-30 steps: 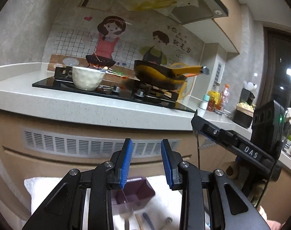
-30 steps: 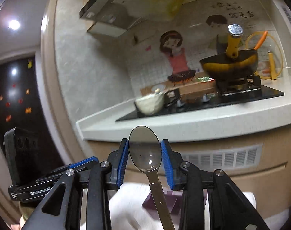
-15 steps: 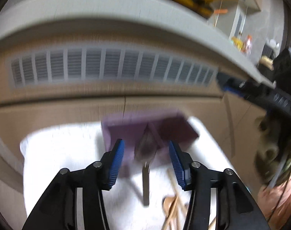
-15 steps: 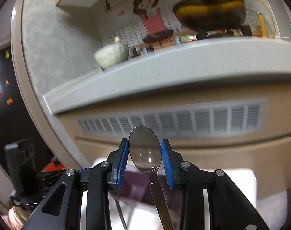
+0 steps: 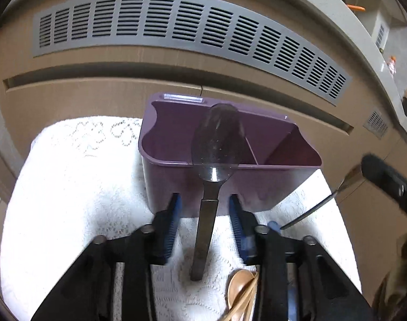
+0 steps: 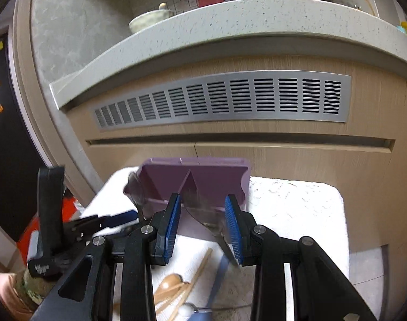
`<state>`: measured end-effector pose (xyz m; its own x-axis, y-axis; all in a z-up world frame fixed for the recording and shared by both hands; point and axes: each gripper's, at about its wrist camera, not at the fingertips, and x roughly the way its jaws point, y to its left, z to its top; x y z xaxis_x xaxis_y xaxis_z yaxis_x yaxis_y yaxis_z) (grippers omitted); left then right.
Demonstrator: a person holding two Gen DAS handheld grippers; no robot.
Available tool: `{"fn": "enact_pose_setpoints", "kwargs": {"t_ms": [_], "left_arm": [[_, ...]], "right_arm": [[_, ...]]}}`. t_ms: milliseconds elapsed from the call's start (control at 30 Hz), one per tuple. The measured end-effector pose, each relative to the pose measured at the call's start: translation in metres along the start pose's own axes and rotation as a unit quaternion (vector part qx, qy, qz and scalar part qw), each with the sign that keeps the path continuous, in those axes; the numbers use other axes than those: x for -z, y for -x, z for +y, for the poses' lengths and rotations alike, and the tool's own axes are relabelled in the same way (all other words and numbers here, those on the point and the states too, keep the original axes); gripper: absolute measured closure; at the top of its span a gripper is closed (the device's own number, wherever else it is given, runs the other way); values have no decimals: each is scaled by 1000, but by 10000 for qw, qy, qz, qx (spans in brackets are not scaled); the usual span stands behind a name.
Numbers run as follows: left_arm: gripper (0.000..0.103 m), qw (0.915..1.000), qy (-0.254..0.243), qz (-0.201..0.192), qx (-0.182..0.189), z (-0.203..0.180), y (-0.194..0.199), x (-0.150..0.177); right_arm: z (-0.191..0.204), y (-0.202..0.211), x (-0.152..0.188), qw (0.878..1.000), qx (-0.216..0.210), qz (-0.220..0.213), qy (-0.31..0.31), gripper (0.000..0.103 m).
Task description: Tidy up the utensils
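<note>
The left hand-held gripper [image 5: 203, 199] is closing around a steel spoon's [image 5: 217, 144] handle, pads not touching it. The right hand-held gripper [image 6: 203, 200] is clamped on a second spoon [image 6: 200, 210]. Beyond, the purple caddy [image 5: 176, 139] waits. Spoons are likely light, stiff and slick: pinch the flat neck.

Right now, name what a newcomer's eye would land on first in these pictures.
A purple divided bin sits on a white lace cloth in front of the vented cabinet. In the left wrist view a metal spoon rises between the closing jaws of the left gripper, pads clear of it, its bowl over the bin's near rim. The right gripper pinches a second spoon just before the bin.
</note>
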<state>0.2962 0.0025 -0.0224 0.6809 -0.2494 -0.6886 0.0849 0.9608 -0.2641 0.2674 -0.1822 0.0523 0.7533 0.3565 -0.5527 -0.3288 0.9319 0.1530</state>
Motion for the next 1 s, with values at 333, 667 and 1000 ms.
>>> {"fn": "enact_pose_setpoints", "kwargs": {"t_ms": [333,667,1000], "left_arm": [[91,9977,-349,-557,161,-12,41,-9],[91,9918,-498,-1092,440,-21,106,-18],[91,9897,-516,-1252,457,-15,137,-18]], "right_arm": [[5,13,9,9998,-133,127,57,82],[7,45,1,9999,-17,-89,99,90],[11,67,-13,9997,-78,-141,172,96]]}}
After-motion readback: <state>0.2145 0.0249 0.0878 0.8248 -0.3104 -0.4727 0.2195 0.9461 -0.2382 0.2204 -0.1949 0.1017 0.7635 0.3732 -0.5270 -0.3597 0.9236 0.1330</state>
